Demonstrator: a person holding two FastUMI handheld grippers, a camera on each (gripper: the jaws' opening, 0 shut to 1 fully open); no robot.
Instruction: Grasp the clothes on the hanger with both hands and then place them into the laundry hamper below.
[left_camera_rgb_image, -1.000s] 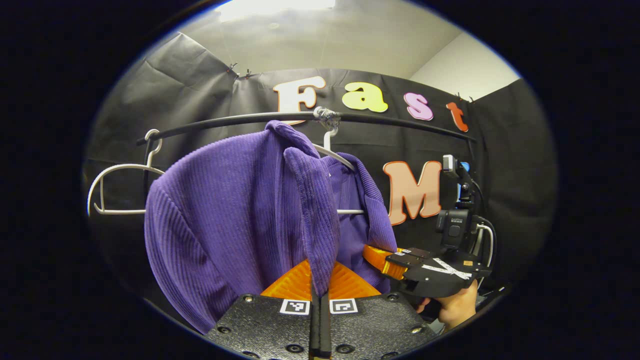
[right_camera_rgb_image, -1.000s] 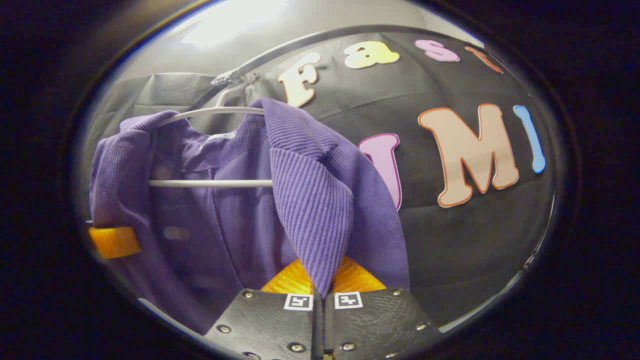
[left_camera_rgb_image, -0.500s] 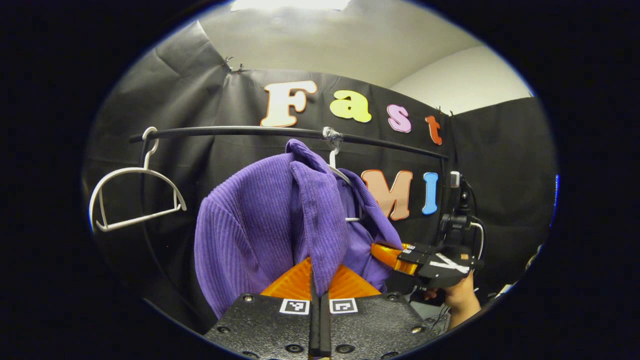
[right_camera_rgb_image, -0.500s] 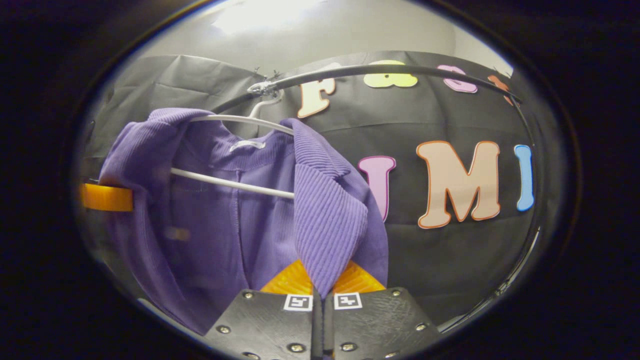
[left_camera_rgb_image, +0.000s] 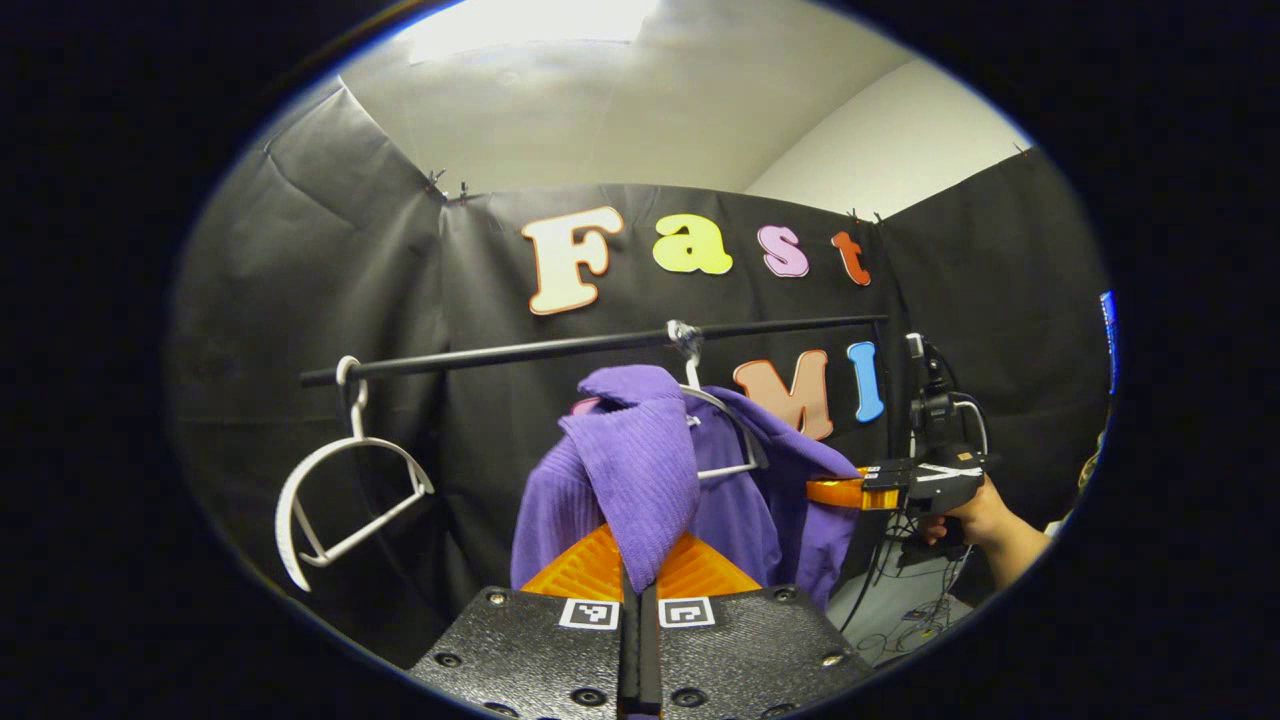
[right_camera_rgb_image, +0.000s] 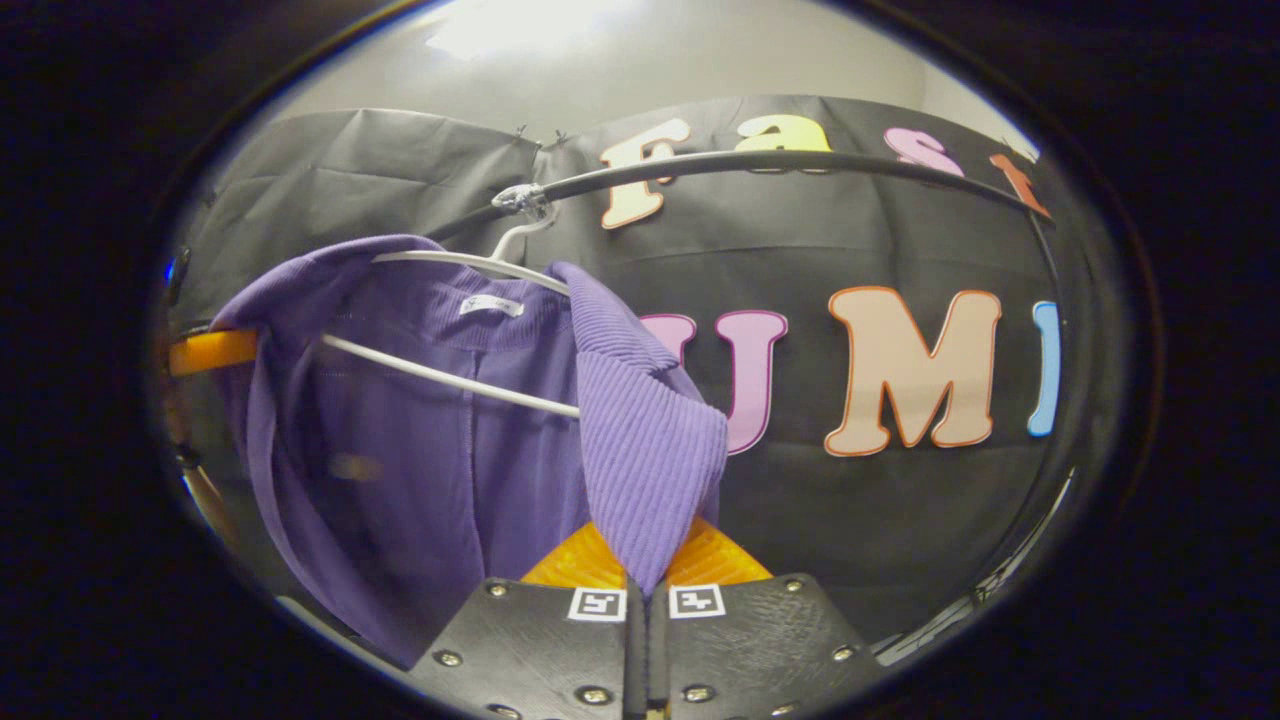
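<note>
No readable text

The neck label (right_camera_rgb_image: 490, 305) inside the purple garment (right_camera_rgb_image: 420, 440) is too small to read.

Recording booth, black cloth wall (left_camera_rgb_image: 330, 280), clothes rail (left_camera_rgb_image: 560, 347)

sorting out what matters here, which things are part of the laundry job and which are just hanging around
In the job:
- purple garment
- its white hanger
- left tool, shut on the garment
- right tool, shut on the garment

Just there:
- empty white hanger
- black rail
- cables
</note>
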